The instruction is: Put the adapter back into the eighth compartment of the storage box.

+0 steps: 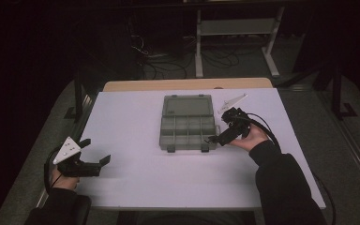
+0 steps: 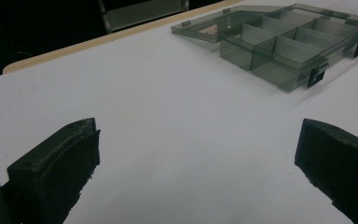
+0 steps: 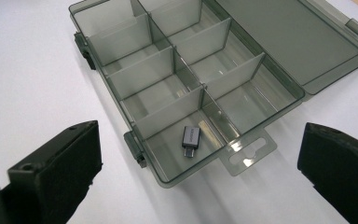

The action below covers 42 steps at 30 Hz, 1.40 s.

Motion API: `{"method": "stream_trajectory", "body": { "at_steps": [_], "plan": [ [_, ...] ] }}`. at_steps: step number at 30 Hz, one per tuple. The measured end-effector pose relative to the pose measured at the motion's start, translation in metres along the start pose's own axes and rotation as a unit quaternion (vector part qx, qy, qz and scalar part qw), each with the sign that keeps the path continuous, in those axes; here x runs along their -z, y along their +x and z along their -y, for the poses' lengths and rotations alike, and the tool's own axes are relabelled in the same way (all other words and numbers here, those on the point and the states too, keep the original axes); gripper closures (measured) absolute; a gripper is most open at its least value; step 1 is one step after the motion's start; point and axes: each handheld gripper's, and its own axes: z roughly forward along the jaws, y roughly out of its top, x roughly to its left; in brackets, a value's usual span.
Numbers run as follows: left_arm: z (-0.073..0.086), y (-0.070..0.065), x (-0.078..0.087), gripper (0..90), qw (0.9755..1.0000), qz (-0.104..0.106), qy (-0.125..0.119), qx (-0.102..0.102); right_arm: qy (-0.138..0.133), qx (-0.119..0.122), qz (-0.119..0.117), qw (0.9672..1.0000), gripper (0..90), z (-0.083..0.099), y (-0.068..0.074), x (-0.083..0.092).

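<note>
Black sleeves; each black gripper (image 1: 95, 153) (image 1: 216, 135) carries a grey three-cornered plate — black cable trailing.

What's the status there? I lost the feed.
Left gripper open, idle. Right gripper open beside organizer box. Small adapter lies in near corner compartment. Nothing in the way.

Both my grippers over the white table, the box lying open

My right gripper (image 1: 214, 138), jaws apart, sits just at three o'clock of the grey compartment box (image 1: 187, 123); my left gripper (image 1: 96, 151), jaws wide, rests well apart at the table's (image 1: 136, 173) eight o'clock corner.
</note>
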Motion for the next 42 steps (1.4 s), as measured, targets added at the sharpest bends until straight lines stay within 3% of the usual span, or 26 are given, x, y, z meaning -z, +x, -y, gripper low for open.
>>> {"method": "stream_trajectory", "body": {
  "at_steps": [15, 28, 42],
  "plan": [
    [0.0, 0.0, 0.0, 0.0, 1.0, 0.0, -0.001, 0.002, -0.027, -0.01, -0.009, 0.9995, 0.0, 0.012, 0.007, 0.015],
    [0.0, 0.0, 0.0, 0.0, 1.0, 0.001, 0.0, 0.001, -0.051, -0.036, 0.0, 0.9981, 0.0, 0.036, 0.005, 0.031],
    [0.0, 0.0, 0.0, 0.0, 1.0, 0.0, 0.0, 0.002, -0.069, -0.044, 0.002, 0.9967, 0.0, 0.052, 0.01, 0.037]
  ]
}}
